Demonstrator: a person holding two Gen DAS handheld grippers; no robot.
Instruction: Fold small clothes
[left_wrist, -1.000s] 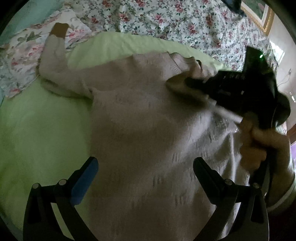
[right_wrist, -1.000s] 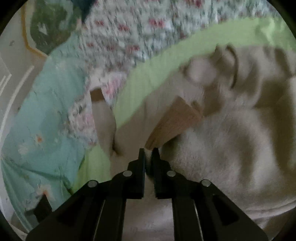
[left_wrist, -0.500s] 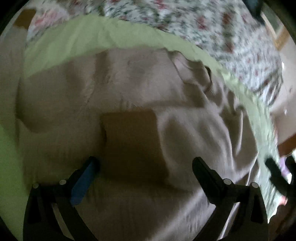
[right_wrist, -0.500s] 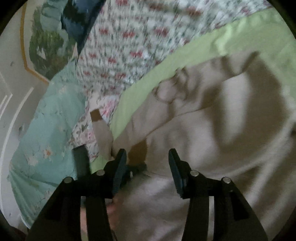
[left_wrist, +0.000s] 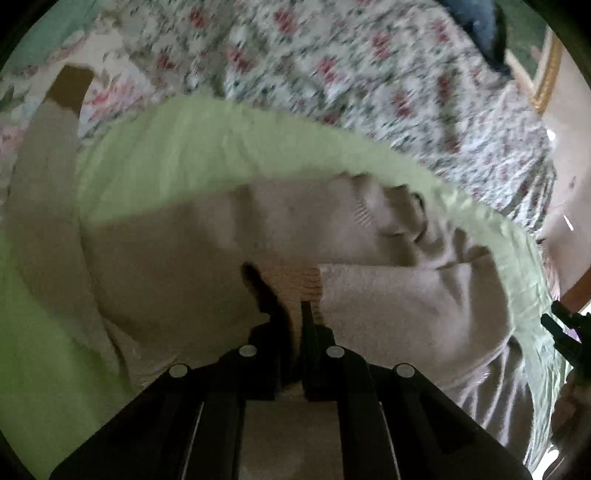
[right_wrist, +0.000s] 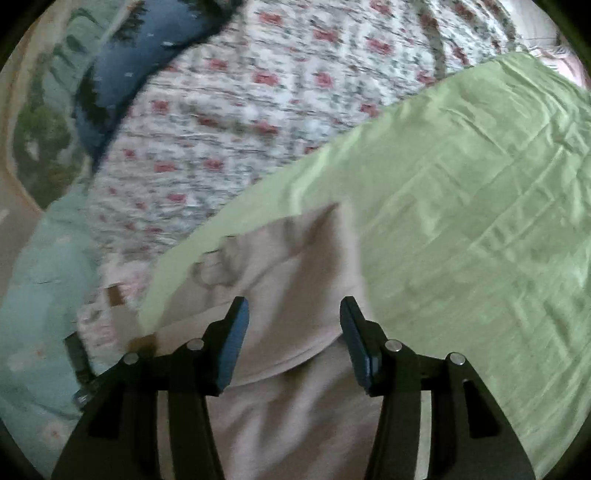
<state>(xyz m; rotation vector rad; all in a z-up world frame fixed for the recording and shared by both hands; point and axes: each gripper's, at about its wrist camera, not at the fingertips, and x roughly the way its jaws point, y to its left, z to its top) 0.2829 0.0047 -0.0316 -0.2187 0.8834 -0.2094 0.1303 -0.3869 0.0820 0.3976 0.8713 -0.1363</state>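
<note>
1. We are working a beige knit sweater (left_wrist: 207, 266) lying on the green sheet (left_wrist: 207, 147), centre frame.
2. The left tongs (left_wrist: 293, 314) have just been closing and are now pinching the brown cuff (left_wrist: 295, 282) of the folded-in sleeve.
3. The right tongs (right_wrist: 293, 332) have just been opening; they are standing half open, empty, above the sweater's edge.
4. We should be laying the cuff flat, avoiding bunching.

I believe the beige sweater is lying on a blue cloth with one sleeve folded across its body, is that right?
Not quite: the cloth under the beige sweater is light green, not blue, as the right wrist view shows clearly. The rest stands: one sleeve, with its brown cuff, lies folded across the body.
</note>
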